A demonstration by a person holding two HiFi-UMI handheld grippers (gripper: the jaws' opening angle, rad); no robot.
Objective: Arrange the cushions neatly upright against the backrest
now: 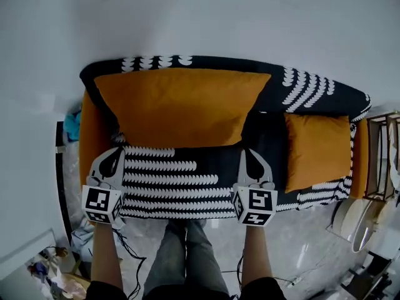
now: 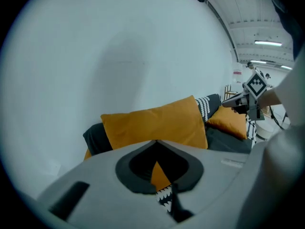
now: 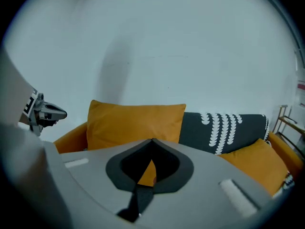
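A big orange cushion [image 1: 181, 105] stands upright against the sofa's black-and-white backrest [image 1: 306, 86], left of centre. A smaller orange cushion [image 1: 315, 150] rests on the right end of the seat, tipped toward the corner. My left gripper [image 1: 115, 150] is shut and empty just in front of the big cushion's lower left corner. My right gripper [image 1: 250, 151] is shut and empty near that cushion's lower right corner. The left gripper view shows the big cushion [image 2: 152, 123] and the small cushion [image 2: 233, 120] beyond shut jaws. The right gripper view shows the big cushion [image 3: 136, 123] and the small cushion [image 3: 259, 159].
The patterned seat cover [image 1: 169, 186] spreads between the grippers. An orange armrest [image 1: 94, 136] bounds the sofa's left end. A wooden rack [image 1: 381, 155] stands right of the sofa. Clutter [image 1: 50, 267] lies on the floor at lower left. The person's legs [image 1: 184, 255] stand before the seat.
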